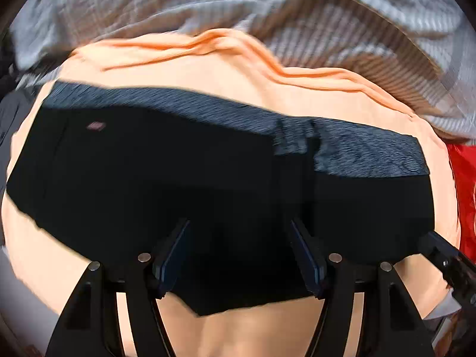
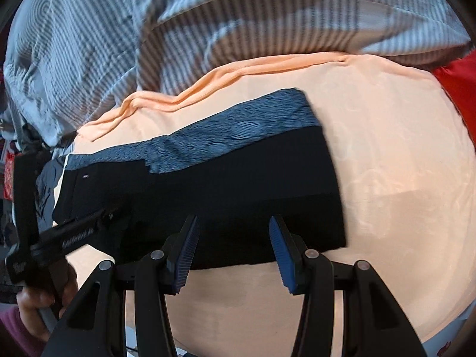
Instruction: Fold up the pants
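The pants (image 2: 226, 184), black fabric with a blue-grey patterned waistband strip along the far edge, lie folded flat on a peach-orange sheet (image 2: 386, 154) spread over the bed. In the right wrist view they run as a long dark rectangle from the left toward the middle, the right end cut straight, the sheet bare beyond it. A small pale label sits near the left end of the black cloth.

Far left in that view, a person's hand (image 2: 38, 300) with a maroon sleeve grips the handle of the left hand-held gripper (image 1: 239, 250). From its own camera, its fingers are apart and point down over the near edge of the pants; the black cloth lies between and under them, and whether the pads touch it I cannot tell. Nothing is clamped.

In the middle, the right hand-held gripper (image 2: 235, 247) is also spread, its blue ribbed pads (image 2: 186, 255) hanging just over the near hem of the pants, no cloth pinched between them.

Behind the sheet, a rumpled blue-and-white striped blanket (image 2: 119, 35) piles up along the far side. At the far right edge, a patch of red fabric (image 2: 458, 89) peeks out beside the sheet.
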Demonstrator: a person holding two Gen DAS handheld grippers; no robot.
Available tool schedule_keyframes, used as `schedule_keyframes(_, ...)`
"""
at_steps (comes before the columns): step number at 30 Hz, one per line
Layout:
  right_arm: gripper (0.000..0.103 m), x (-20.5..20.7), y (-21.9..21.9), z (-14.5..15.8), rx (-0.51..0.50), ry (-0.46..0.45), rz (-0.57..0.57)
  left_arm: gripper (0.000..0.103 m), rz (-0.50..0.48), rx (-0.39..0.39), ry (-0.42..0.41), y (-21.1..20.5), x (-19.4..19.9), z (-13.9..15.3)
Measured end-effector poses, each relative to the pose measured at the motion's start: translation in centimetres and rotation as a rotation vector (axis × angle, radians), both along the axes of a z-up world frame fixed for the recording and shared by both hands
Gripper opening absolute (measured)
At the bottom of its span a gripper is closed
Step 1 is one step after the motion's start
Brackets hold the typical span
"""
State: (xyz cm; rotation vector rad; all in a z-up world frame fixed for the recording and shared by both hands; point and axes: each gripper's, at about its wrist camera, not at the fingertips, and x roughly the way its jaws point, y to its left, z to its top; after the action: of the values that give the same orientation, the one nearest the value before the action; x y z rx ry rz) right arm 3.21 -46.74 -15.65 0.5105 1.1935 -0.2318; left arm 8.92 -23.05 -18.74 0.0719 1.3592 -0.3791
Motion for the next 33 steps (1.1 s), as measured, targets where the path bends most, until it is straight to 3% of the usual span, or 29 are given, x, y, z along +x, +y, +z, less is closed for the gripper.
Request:
schedule_keyframes(5,0.053,1.9,2.3,-0.7,0.016,0.011,0.030,0.068,0.054,0.004,0.002,3.4,-0.1,-0.2)
schedule_keyframes(13,0.053,4.8,6.4,-3.8,0.021,0.077,0.104,0.068,0.168,-0.074,0.035,9.6,0.5,-0.8)
schedule_keyframes(15,0.057,5.1,7.0,-5.4,-0.001,0.110,0.122,0.068,0.204,-0.101,0.051,11.1,0.7,-1.2)
schedule_keyframes(17,0.072,5.4,7.7,-5.4,-0.009,0.097,0.165,0.068,0.238,-0.126,0.062,12.6,1.0,-1.3)
schedule_keyframes(18,0.075,5.6,8.3,-5.5,-0.030,0.108,0.206,0.072,0.259,-0.143,0.066,13.4,1.2,-1.4)
schedule_keyframes(19,0.077,5.7,8.8,-5.5,-0.053,0.119,0.234,0.086,0.277,-0.161,0.066,14.2,1.3,-1.5)
schedule_keyframes(22,0.079,5.8,9.9,-5.7,-0.111,0.134,0.278,0.089,0.336,-0.230,0.032,16.7,1.5,-1.0)
schedule_keyframes(25,0.079,5.8,9.7,-5.6,-0.105,0.127,0.259,0.089,0.387,-0.264,0.028,19.4,2.0,-1.3)
schedule_keyframes(30,0.082,6.2,10.3,-5.9,-0.139,0.155,0.295,0.089,0.508,-0.329,0.057,23.7,3.2,-3.7)
schedule_keyframes(33,0.083,6.1,10.4,-5.9,-0.139,0.153,0.294,0.089,0.552,-0.421,0.078,25.1,3.9,-5.0)
